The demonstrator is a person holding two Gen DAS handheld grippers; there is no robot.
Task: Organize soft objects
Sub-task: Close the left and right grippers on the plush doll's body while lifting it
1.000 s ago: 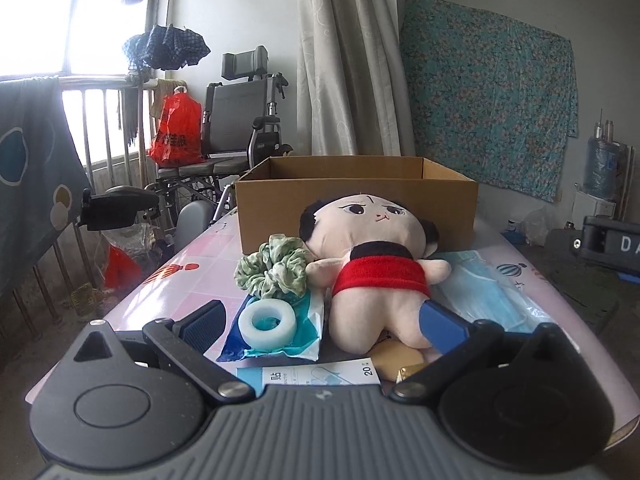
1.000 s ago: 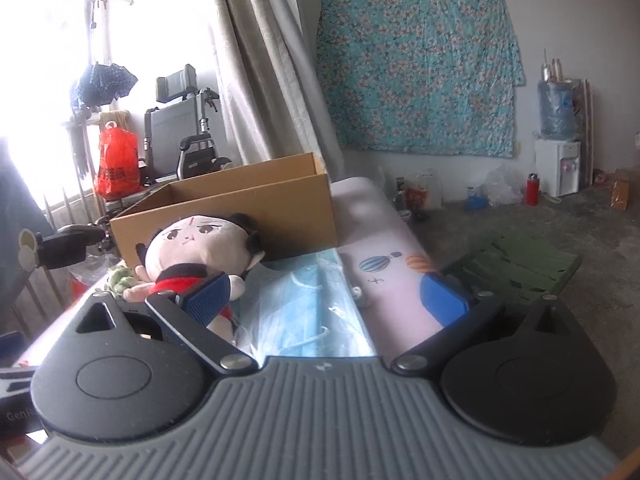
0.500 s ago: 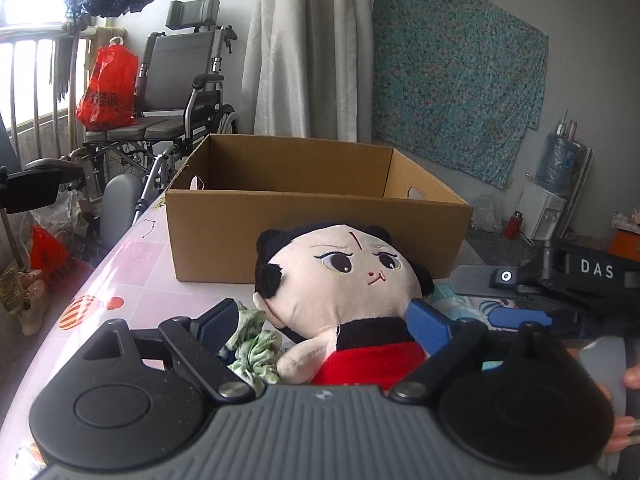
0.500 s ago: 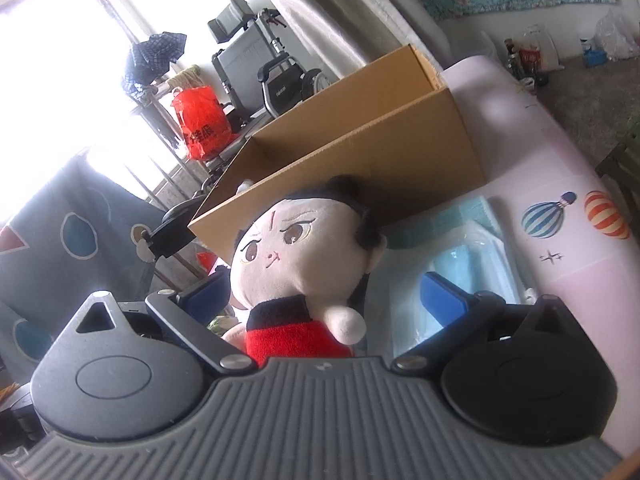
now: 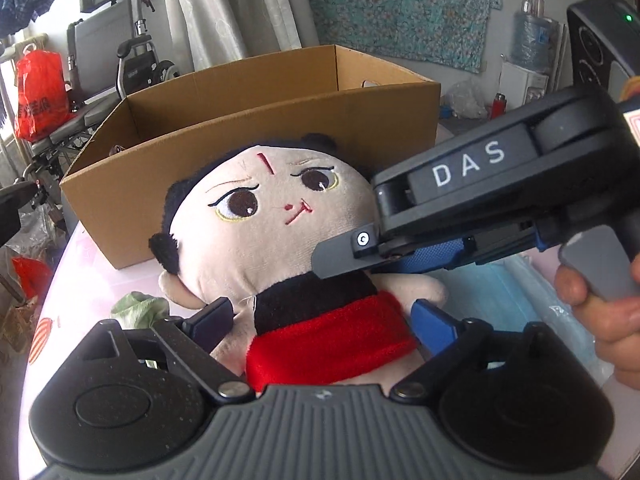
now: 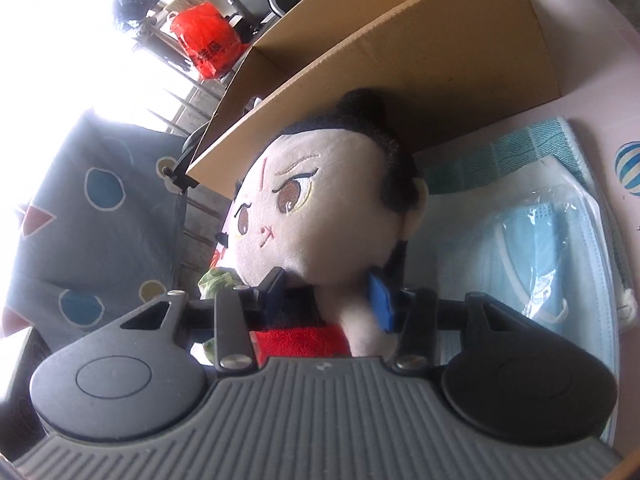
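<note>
A plush doll [image 5: 276,224] with a pale face, black hair and red top lies on the pink table in front of an open cardboard box [image 5: 248,120]. My right gripper [image 6: 328,292] is shut on the doll's neck [image 6: 320,264]; it also shows in the left wrist view [image 5: 344,256] reaching in from the right. My left gripper [image 5: 324,320] is open, its fingers on either side of the doll's red body. A green scrunchie [image 5: 138,310] lies at the doll's left.
Packets of blue face masks [image 6: 552,248] lie on the table [image 6: 600,80] right of the doll. A wheelchair [image 5: 116,60] and a red bag [image 5: 38,96] stand beyond the table's far left. A dark patterned cloth [image 6: 92,232] hangs at the left.
Both grippers moved in on the doll. The right gripper closed on the doll's neck. The left gripper now straddles its body.
</note>
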